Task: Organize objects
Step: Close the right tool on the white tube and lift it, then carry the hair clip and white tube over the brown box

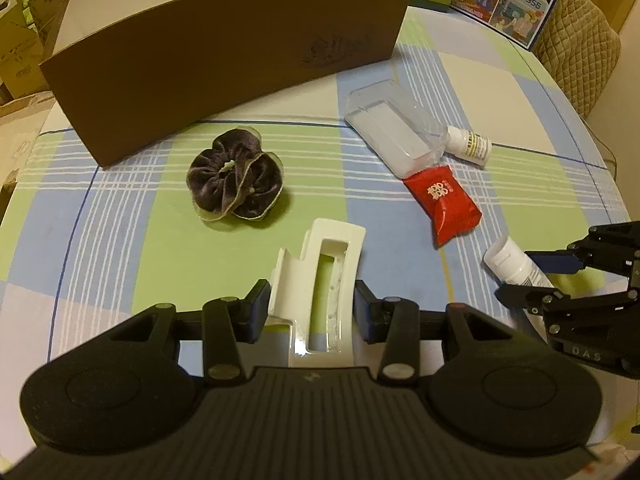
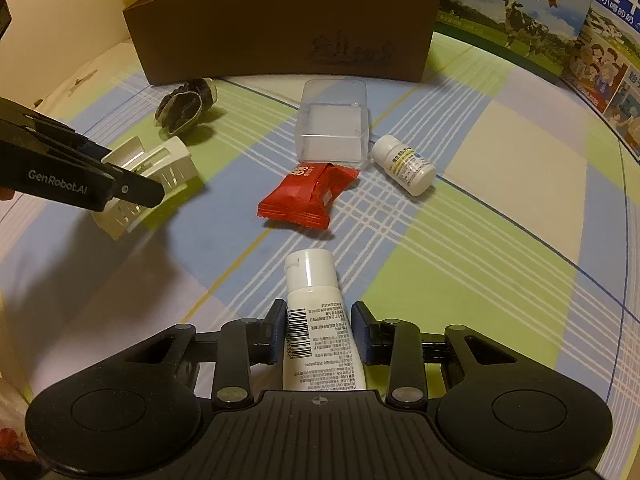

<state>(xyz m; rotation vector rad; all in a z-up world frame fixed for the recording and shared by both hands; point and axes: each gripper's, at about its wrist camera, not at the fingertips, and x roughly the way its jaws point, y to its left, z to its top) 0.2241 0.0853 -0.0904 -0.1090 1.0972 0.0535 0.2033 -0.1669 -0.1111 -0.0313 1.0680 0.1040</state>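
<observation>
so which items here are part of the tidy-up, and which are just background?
Job items:
- white hair claw clip, between the left gripper fingers
- white tube, between the right gripper fingers
- dark scrunchie
- red snack packet
- small white pill bottle
- clear plastic case
- brown cardboard box

Background:
- milk cartons
- checked tablecloth

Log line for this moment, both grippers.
left gripper: shut on white hair claw | right gripper: around white tube, contact unclear | brown box: behind, open
</observation>
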